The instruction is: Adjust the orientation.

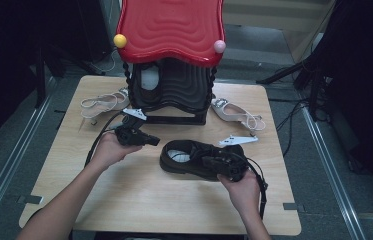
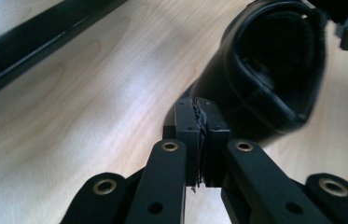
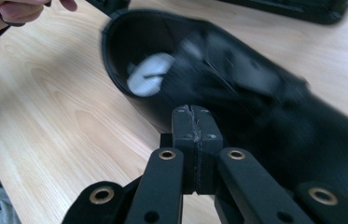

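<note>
black leather lace-up shoe [image 1: 194, 159] lies on its side mid-table on pale wood tabletop [image 1: 139, 200], near red-roofed black shoe rack [image 1: 171, 60]. left gripper [image 2: 201, 122] jaws pressed together, empty, just beside shoe's heel. right gripper [image 3: 193, 125] jaws together, empty, at shoe's flank. step: nudging shoe into position. next: likely open jaws, grip collar.

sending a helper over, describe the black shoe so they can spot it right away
Start at the red-topped rack at the far edge of the wooden table. The black shoe lies on its side nearer the person, between the two grippers. The two shoes flanking the rack are pale and strappy.
</note>
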`<state>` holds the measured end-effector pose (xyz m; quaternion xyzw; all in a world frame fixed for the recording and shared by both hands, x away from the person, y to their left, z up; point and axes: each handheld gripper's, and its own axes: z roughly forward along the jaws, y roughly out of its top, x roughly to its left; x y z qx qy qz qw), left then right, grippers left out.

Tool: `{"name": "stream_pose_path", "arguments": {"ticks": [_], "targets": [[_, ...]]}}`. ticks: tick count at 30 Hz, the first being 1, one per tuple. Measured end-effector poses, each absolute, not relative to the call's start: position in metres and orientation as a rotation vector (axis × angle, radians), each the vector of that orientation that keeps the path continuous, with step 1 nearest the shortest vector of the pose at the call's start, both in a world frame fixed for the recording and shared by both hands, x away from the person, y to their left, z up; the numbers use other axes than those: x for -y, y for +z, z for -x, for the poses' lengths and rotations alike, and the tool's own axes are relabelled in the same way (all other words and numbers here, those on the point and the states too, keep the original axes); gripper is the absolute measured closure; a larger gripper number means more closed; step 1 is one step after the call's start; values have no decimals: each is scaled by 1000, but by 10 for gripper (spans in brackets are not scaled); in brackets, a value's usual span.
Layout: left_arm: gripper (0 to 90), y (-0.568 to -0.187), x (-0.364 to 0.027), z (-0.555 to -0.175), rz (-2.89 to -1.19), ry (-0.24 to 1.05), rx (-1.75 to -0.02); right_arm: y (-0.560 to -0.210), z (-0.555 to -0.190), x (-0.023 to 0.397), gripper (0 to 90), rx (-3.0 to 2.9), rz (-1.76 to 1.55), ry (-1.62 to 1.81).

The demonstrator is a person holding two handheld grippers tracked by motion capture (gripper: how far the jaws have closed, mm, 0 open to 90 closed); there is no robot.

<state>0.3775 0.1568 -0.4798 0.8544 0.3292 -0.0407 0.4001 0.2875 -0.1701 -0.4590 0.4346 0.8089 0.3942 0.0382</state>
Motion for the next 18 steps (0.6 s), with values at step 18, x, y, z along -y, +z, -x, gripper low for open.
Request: {"name": "stream_pose_path", "arguments": {"ticks": [18], "targets": [[889,-493,-138,-385,-2199,-133,-818,-490,-290,184,900,-2483,-1399,1101]]}}
